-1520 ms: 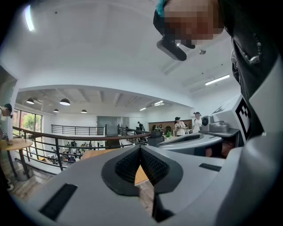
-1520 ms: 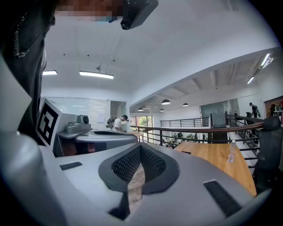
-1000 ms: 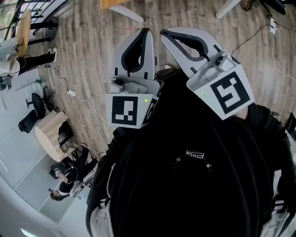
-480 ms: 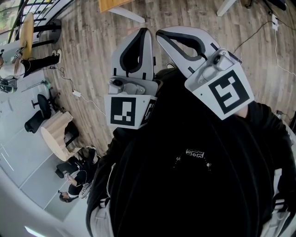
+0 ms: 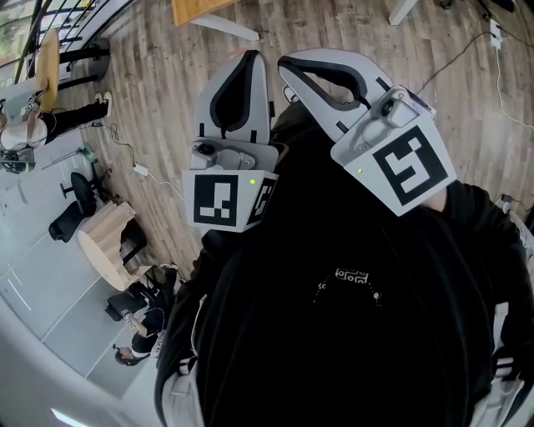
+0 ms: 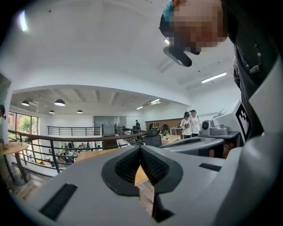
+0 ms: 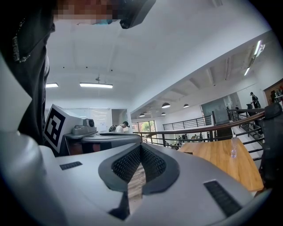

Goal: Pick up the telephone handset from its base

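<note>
No telephone or handset shows in any view. I hold both grippers close in front of a black top, pointing out level over a wooden floor. In the head view my left gripper and right gripper sit side by side, their tips nearly touching each other. In the left gripper view the left gripper has its jaws together at the tips with nothing between them. The right gripper in its own view is likewise closed and empty.
A wooden table with a small bottle stands to the right by a black railing. Two people stand by desks in the distance. Another table corner lies ahead, with cables on the floor at left.
Both grippers have drifted slightly up and left in the head view, and the floor beneath has shifted a little. Both stay shut.
</note>
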Demonstrator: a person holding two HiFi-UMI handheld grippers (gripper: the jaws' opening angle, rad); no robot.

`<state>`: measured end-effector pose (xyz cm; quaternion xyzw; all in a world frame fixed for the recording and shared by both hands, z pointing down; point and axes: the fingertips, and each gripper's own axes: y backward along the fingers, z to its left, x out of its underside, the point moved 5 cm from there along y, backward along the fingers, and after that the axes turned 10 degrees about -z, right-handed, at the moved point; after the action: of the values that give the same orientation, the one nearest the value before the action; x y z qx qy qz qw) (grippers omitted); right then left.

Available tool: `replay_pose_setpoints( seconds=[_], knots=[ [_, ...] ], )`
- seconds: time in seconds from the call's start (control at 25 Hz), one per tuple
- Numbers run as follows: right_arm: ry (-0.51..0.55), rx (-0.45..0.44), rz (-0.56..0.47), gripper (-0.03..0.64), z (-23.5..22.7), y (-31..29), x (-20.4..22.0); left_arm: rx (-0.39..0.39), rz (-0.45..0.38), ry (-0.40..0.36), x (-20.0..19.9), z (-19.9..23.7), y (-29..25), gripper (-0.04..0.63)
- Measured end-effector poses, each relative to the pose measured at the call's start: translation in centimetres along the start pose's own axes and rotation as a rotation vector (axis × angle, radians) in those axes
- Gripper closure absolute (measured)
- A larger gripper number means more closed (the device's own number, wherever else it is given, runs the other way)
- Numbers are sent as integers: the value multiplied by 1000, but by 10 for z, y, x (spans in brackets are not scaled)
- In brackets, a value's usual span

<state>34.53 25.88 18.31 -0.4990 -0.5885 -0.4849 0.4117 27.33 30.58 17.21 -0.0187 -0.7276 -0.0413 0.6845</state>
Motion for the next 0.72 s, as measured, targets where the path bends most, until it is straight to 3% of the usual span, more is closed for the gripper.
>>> replay_pose_setpoints(
  seconds=[0.72],
  knots=[
    [71,78,-18,598,-20,-1,-14,120,-38,6,-6,-2,-41,591]
  ],
)
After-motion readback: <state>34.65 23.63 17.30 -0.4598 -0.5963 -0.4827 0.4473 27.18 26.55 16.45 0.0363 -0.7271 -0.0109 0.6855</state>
